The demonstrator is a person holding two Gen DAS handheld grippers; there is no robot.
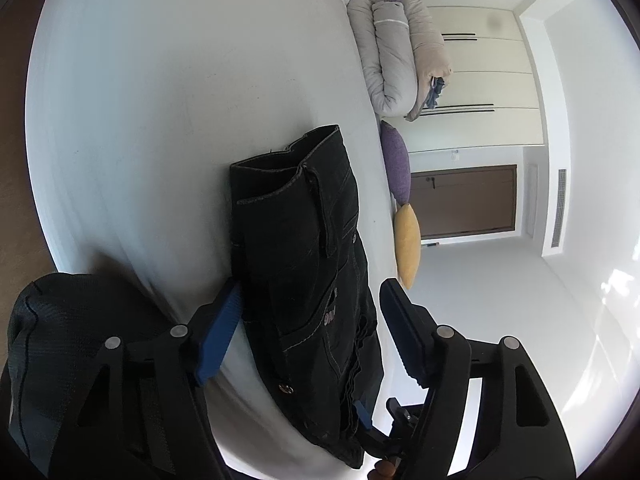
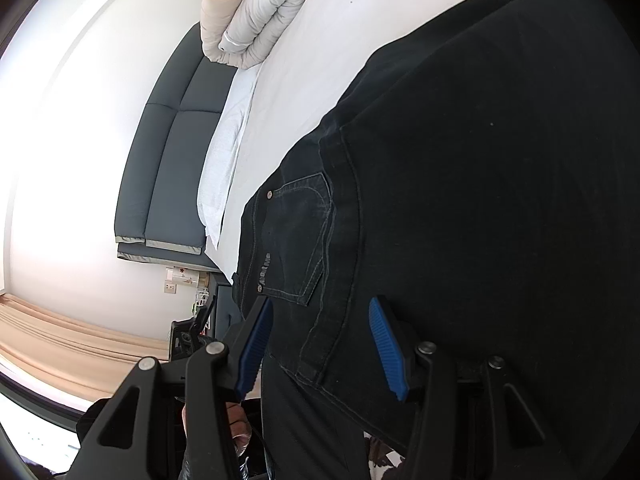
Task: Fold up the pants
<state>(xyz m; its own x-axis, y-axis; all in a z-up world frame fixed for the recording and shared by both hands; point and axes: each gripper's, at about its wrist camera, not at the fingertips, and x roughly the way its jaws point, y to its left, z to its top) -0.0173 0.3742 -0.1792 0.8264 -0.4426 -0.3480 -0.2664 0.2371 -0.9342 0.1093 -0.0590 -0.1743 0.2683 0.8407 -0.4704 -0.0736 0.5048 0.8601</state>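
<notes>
The black denim pants (image 1: 304, 248) lie on the white bed (image 1: 160, 100), folded lengthwise, hems at the far end. My left gripper (image 1: 308, 332) is open, its blue pads on either side of the waist part with the pocket. In the right wrist view the pants (image 2: 460, 180) fill most of the frame, back pocket showing. My right gripper (image 2: 320, 344) is open, its jaws standing on either side of the fabric below the pocket. The tip of the other gripper (image 1: 362, 416) shows low beside the waistband.
A rolled beige and grey duvet (image 1: 396, 52) lies at the bed's far end, with a purple cushion (image 1: 396, 160) and a yellow cushion (image 1: 407, 244) along the edge. A dark padded headboard (image 2: 176, 168) and a white pillow (image 2: 224, 148) flank the bed. Beige curtain (image 2: 60, 336) at lower left.
</notes>
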